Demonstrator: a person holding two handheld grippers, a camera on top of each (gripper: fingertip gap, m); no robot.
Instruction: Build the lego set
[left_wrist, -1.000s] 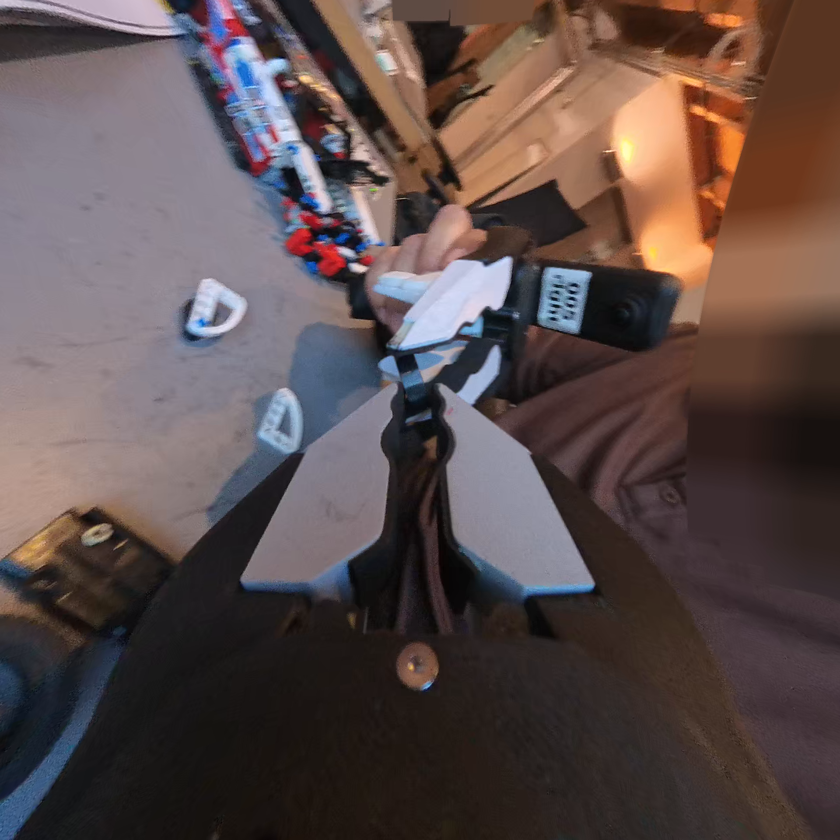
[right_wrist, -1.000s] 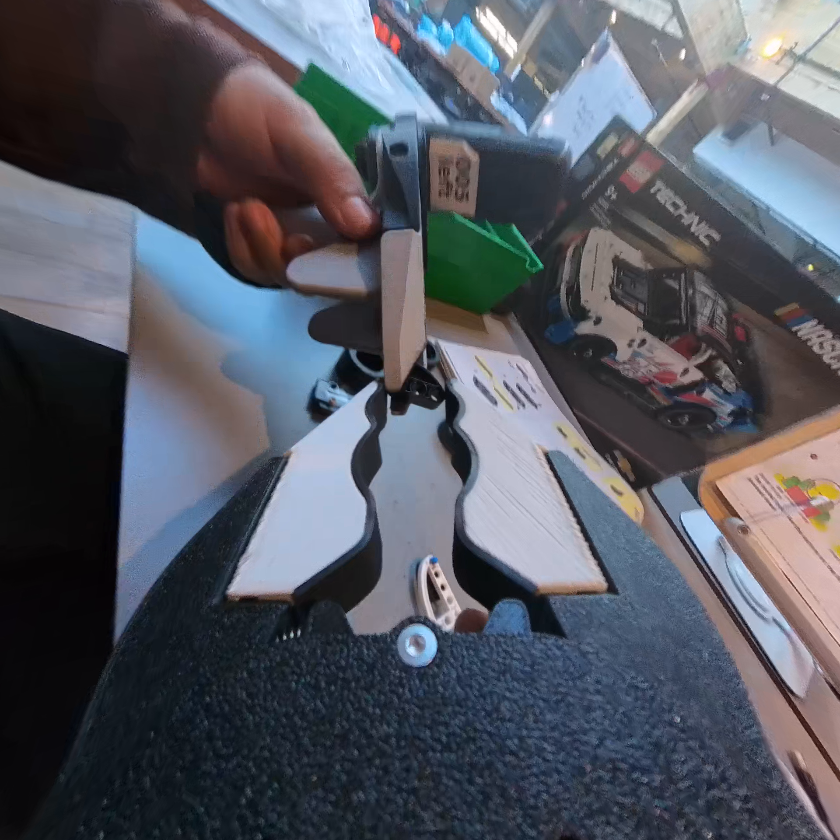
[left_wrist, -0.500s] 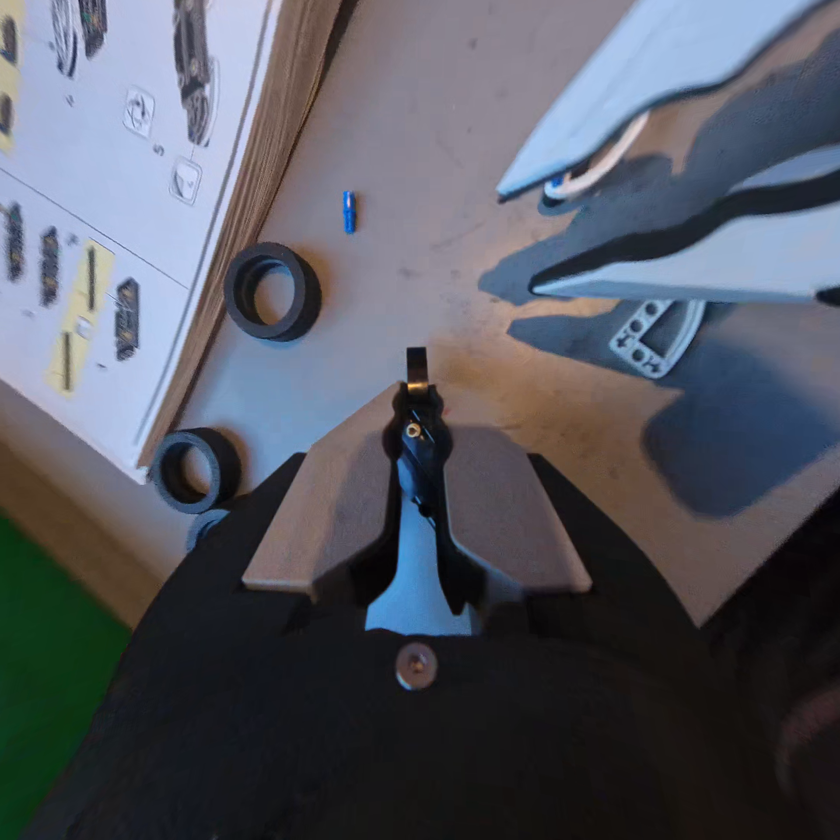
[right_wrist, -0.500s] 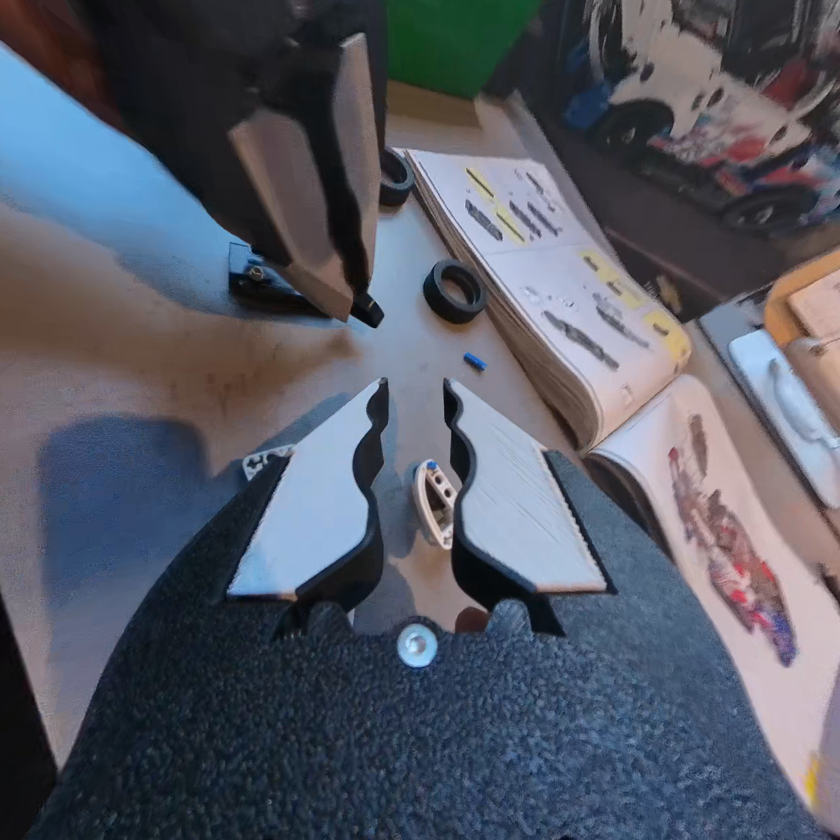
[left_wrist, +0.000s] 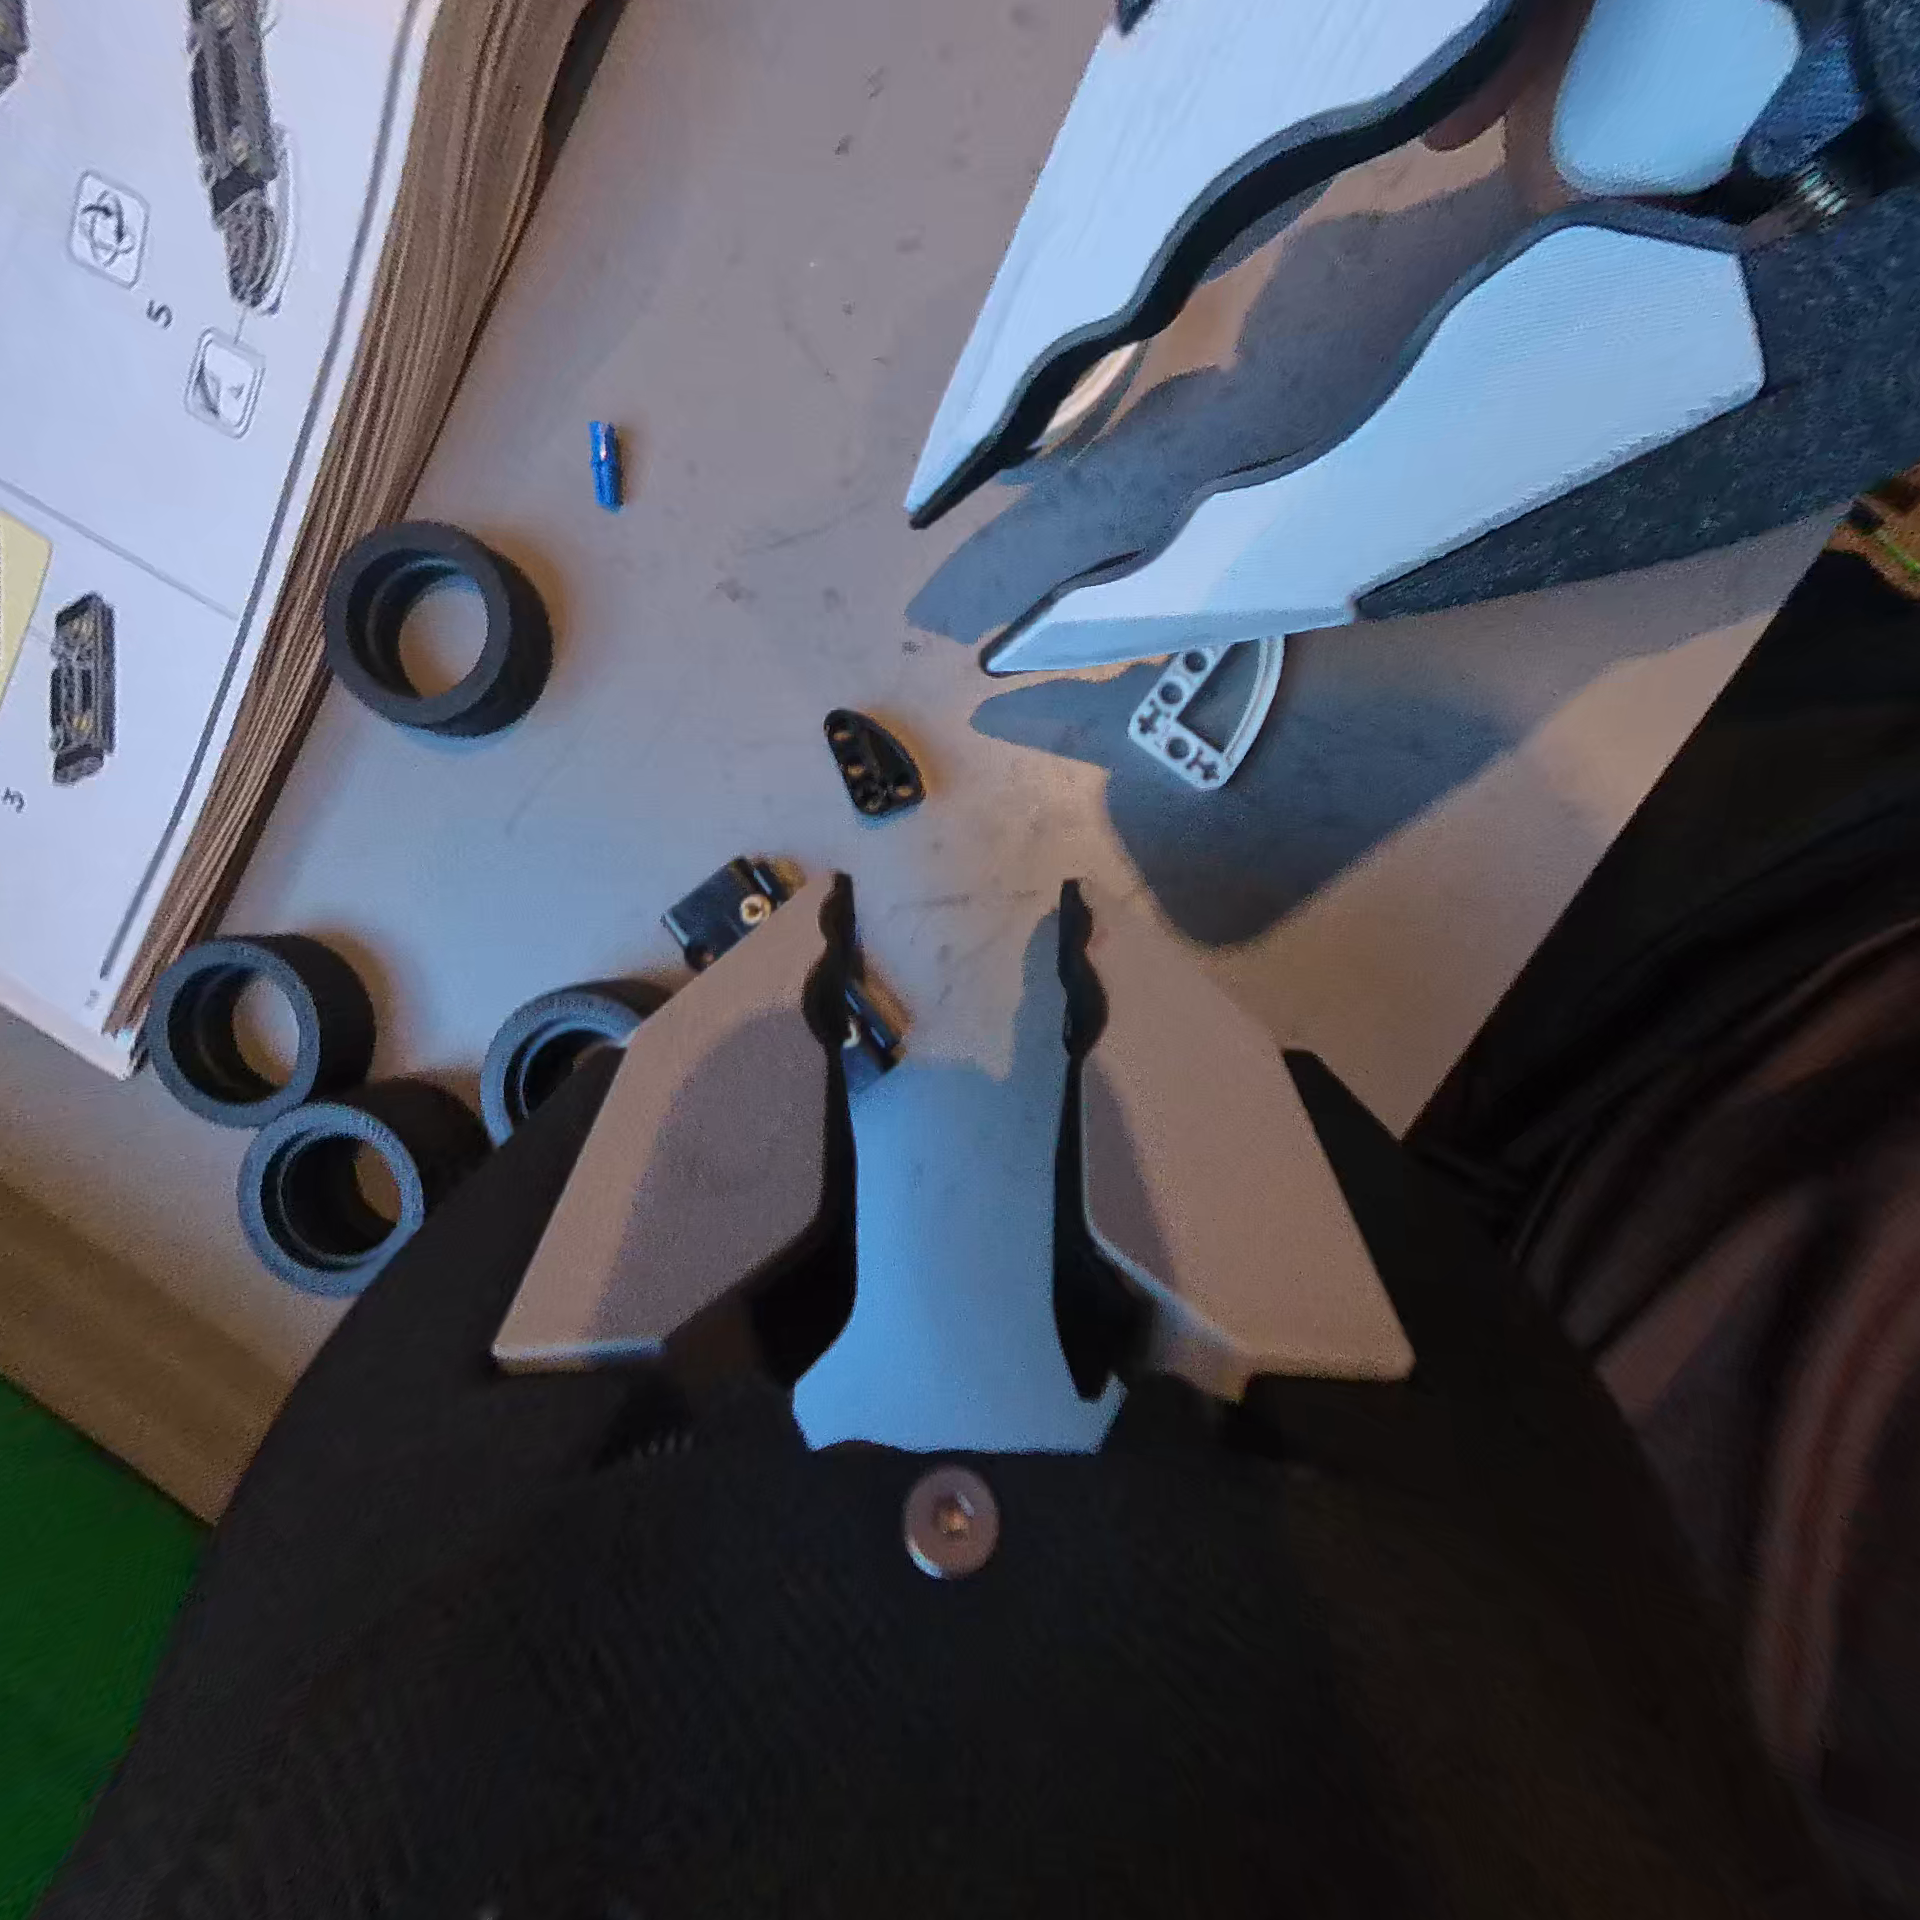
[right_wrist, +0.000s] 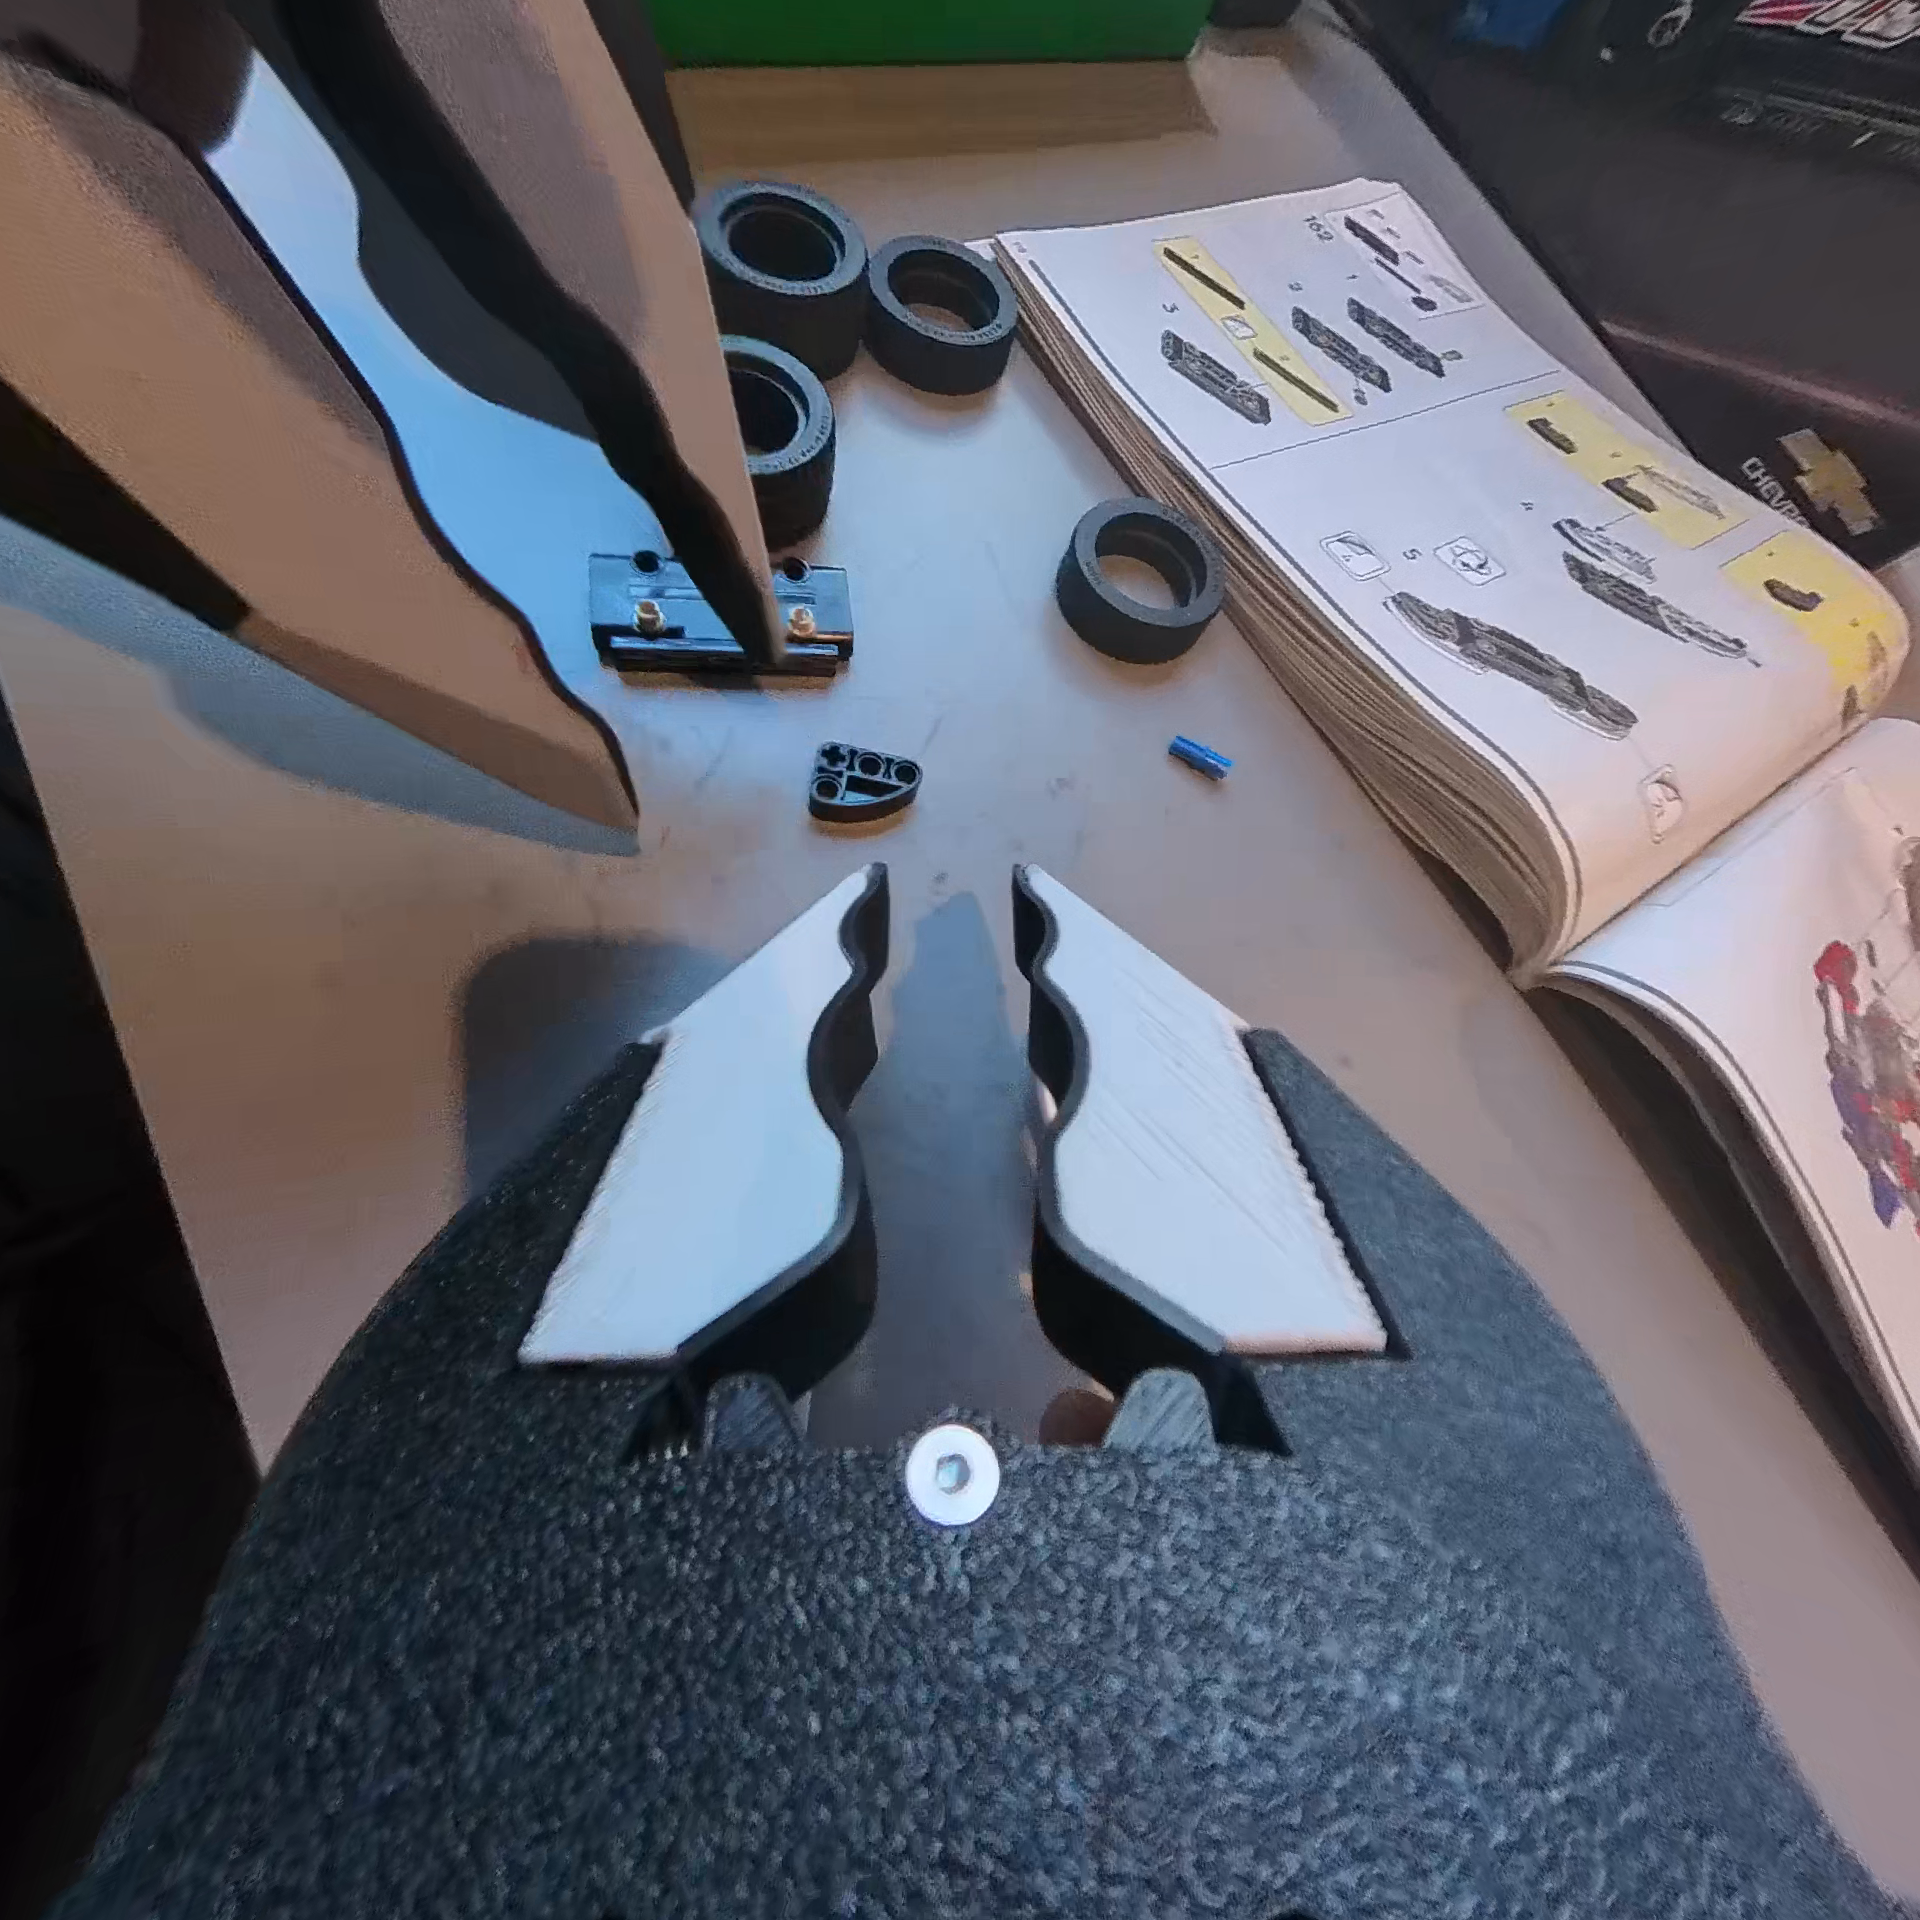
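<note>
Both tools are hanging released over the scuffed table (right_wrist: 1195, 935): right tool (right_wrist: 949, 878) at lower centre, left tool (left_wrist: 951, 894) likewise. Mid-frame, a black curved piece (right_wrist: 862, 779) and black beam assembly (right_wrist: 722, 618) are lying; farther, tyres (right_wrist: 1140, 577), an open instruction booklet (right_wrist: 1455, 488), perhaps a green bin (right_wrist: 925, 26).

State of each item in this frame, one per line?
left gripper: open, empty
right gripper: open, empty
black assembly: flat on table, left fingertip over it
small black curved piece: lying loose
blue pin: lying loose
four tyres: unmounted
instruction booklet: open
</note>
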